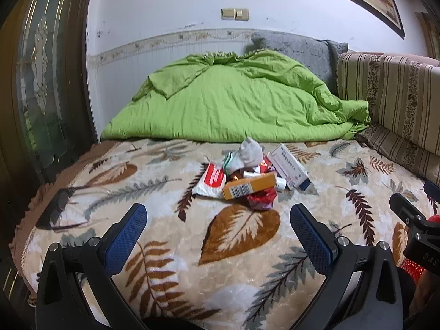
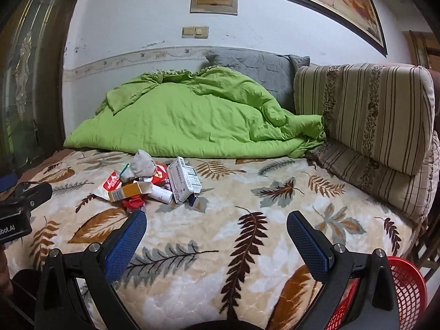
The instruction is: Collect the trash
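A bed under a leaf-print blanket (image 1: 170, 247) fills the room, a green quilt (image 1: 233, 101) heaped at its far end and striped cushions (image 2: 365, 115) along the right. A red mesh basket (image 2: 407, 286) stands at the bed's near right corner, its inside hidden. The trash pile (image 1: 249, 177), boxes, wrappers and tissue, lies mid-blanket. Left gripper (image 1: 218, 217) and right gripper (image 2: 217, 224) hover with jaws spread, empty.

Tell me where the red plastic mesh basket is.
The red plastic mesh basket sits low at the right wrist view's bottom-right corner, just off the leaf-patterned blanket, beside the open right gripper.
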A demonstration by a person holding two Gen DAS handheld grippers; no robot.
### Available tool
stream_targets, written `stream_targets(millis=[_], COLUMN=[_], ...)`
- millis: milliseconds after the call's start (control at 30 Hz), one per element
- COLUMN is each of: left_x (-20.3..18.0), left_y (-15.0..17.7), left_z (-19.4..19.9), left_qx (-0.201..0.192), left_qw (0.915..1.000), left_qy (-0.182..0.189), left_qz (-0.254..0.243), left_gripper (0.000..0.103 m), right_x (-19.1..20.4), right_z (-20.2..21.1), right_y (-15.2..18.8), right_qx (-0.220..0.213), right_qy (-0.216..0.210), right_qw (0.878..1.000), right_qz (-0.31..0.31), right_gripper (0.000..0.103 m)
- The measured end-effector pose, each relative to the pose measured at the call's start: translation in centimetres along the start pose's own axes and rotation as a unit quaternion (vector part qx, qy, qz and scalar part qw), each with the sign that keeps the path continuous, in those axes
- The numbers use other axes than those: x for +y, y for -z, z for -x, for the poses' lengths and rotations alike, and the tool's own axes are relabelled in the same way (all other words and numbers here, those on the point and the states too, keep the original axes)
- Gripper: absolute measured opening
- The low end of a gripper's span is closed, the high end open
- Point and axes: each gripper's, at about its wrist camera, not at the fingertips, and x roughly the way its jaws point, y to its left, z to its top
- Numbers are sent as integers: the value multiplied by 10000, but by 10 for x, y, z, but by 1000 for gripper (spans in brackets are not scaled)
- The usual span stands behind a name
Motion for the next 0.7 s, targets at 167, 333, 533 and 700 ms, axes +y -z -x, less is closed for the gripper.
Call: stream_targets(millis=[167, 333, 533, 700], left_x=[1, 2, 0, -1], left_y=[0, 1, 3, 5], left_z=[-1, -4, -7, -10], left_qx=[14, 92, 151, 179], left_qw=[10000, 10000, 9999, 9998], left_qy=[9, 28, 36, 38], left_qz=[8, -3, 8, 18], left_gripper=[103, 103, 103, 103], right_x=[-3, -3, -2, -1], right_z=[-9, -12, -15, -19], right_y=[2, 4, 5, 4], right_qx=[202, 303, 394, 460], right_qy=[8, 6, 10, -15], right_qw=[9998, 9995, 9992, 9989], right_qz=[-81, -90, -75, -55], right_gripper=[103, 103, 103, 103])
